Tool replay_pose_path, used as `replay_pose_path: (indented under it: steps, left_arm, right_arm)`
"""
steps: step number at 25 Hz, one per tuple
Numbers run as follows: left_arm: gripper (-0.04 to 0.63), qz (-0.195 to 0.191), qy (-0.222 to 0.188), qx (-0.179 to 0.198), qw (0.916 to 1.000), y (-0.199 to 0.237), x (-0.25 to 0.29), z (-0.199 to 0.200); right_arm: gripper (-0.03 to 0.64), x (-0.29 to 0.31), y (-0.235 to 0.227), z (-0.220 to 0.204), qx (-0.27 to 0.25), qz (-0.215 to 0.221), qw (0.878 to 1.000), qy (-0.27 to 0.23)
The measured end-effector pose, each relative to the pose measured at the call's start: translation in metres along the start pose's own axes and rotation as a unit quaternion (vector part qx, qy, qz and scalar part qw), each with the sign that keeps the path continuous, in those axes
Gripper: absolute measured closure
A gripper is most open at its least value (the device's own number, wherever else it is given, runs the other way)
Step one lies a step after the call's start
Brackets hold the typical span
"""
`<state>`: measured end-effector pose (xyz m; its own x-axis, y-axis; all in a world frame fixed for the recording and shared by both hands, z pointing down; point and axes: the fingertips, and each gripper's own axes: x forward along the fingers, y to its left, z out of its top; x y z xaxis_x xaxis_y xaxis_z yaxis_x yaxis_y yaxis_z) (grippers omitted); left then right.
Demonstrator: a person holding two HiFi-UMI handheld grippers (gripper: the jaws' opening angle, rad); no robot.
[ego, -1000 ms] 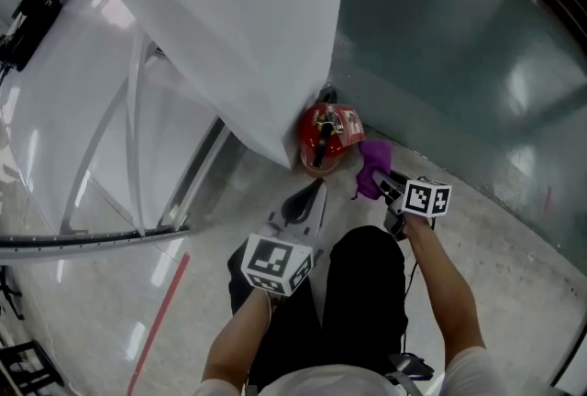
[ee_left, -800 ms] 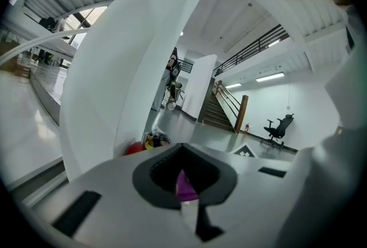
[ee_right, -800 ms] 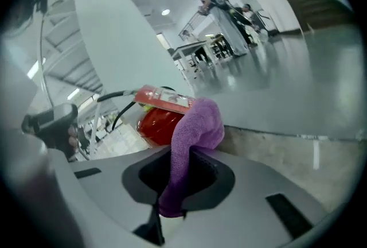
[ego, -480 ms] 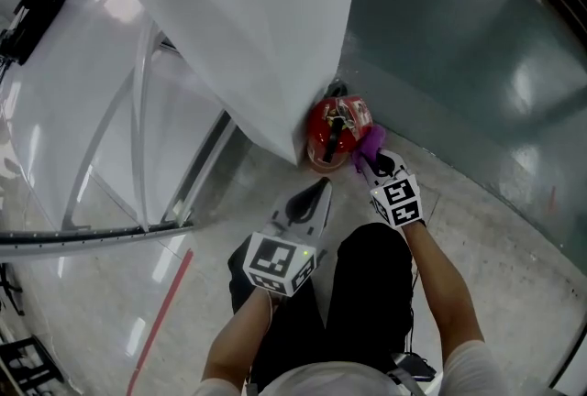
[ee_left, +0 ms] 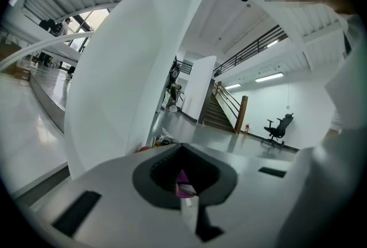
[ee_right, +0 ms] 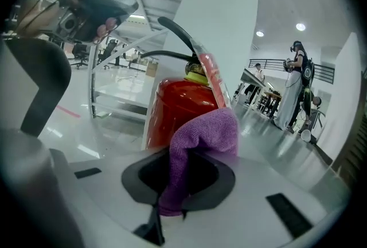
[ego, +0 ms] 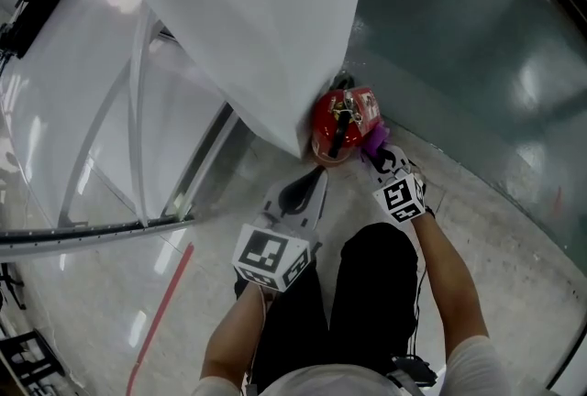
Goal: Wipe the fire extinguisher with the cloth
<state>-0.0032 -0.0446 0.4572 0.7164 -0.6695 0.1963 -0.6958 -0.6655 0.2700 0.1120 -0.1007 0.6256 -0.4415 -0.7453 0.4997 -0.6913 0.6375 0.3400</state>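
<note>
The red fire extinguisher (ego: pixel 336 134) stands on the floor in the corner where a white curved panel meets a grey-green wall. In the right gripper view its red body (ee_right: pixel 179 112) and black lever fill the middle. My right gripper (ego: pixel 383 161) is shut on the purple cloth (ego: pixel 376 142), which bunches over the jaw tips (ee_right: pixel 202 133) and lies against the extinguisher's right side. My left gripper (ego: pixel 319 174) is shut with nothing in it, its tip just short of the extinguisher's near side. A sliver of purple cloth (ee_left: pixel 183 182) shows through its jaw opening.
The white curved panel (ego: pixel 266 27) overhangs the extinguisher at the left; the grey-green wall (ego: pixel 459 46) rises behind it. My black-clad legs (ego: pixel 367 293) are below the grippers. A red line (ego: pixel 160 316) marks the floor. People stand far off (ee_right: pixel 298 83).
My right gripper has rolled and moved left toward the extinguisher, bringing the cloth from the floor side up against its right flank. The left gripper has barely moved.
</note>
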Motion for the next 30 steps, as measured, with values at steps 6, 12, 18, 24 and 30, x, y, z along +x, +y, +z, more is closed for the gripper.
replay_pose_path:
  steps: [6, 12, 18, 24, 30]
  left_arm:
    - [0.591, 0.002, 0.0, 0.009, 1.0, 0.015, 0.0, -0.007]
    - [0.591, 0.013, 0.005, -0.023, 0.9996, 0.042, -0.002, -0.029]
    - [0.591, 0.002, 0.016, -0.017, 0.9997, 0.05, 0.003, -0.051]
    - [0.591, -0.006, 0.018, -0.017, 0.9997, 0.054, -0.001, -0.067]
    - [0.591, -0.005, 0.019, -0.025, 0.9995, 0.063, -0.001, -0.089]
  right_arm:
    - [0.563, 0.009, 0.011, -0.016, -0.016, 0.01, 1.0, -0.018]
    - [0.563, 0.022, 0.026, -0.035, -0.048, 0.036, 0.998, -0.02]
    - [0.563, 0.037, 0.041, -0.059, -0.074, 0.062, 0.995, -0.014]
    - [0.563, 0.056, 0.059, -0.088, -0.091, 0.086, 0.992, -0.008]
    - [0.563, 0.081, 0.083, -0.126, -0.093, 0.119, 0.988, 0.024]
